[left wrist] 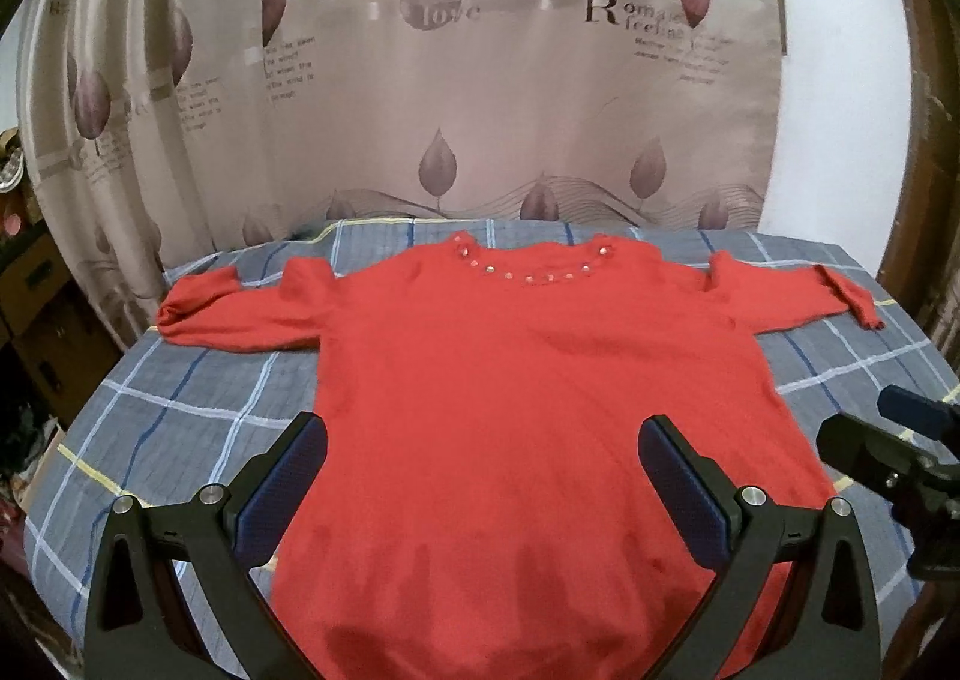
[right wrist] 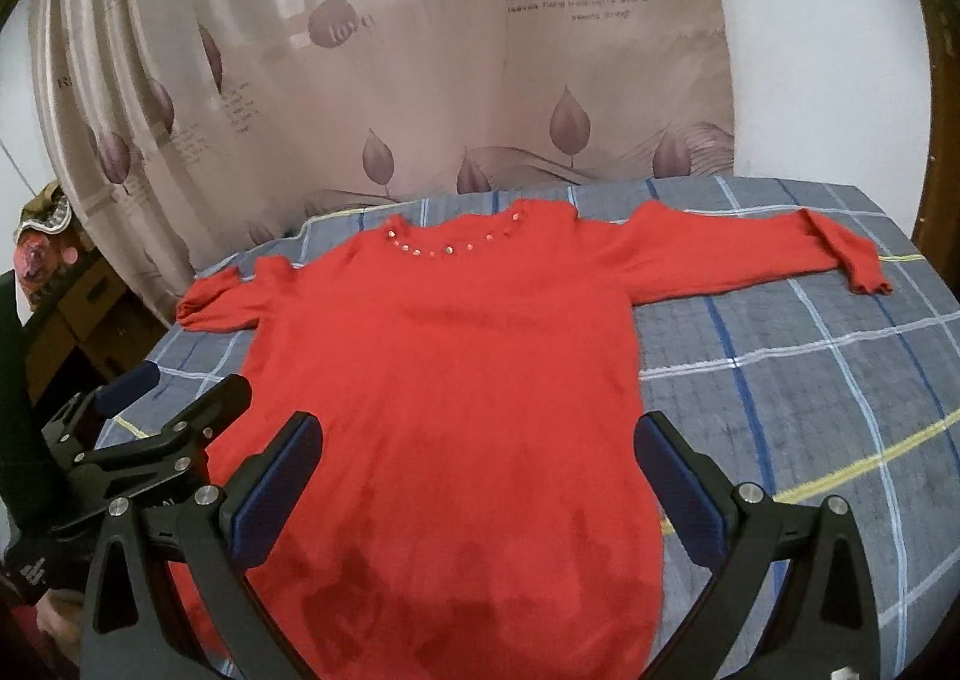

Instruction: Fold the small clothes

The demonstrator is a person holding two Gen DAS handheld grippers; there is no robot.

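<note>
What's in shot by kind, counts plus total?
Red sweater: 1, flat, both sleeves out
Checked sheet: 1, under the sweater
Curtain: 1, behind
Tongs: 2, left tongs and right tongs, both open over the hem
Total: 5

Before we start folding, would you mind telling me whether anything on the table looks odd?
Mostly tidy: the red sweater lies flat, sleeves out. Its left cuff is bunched, and darker patches near the hem could be dampness or shadow.
</note>
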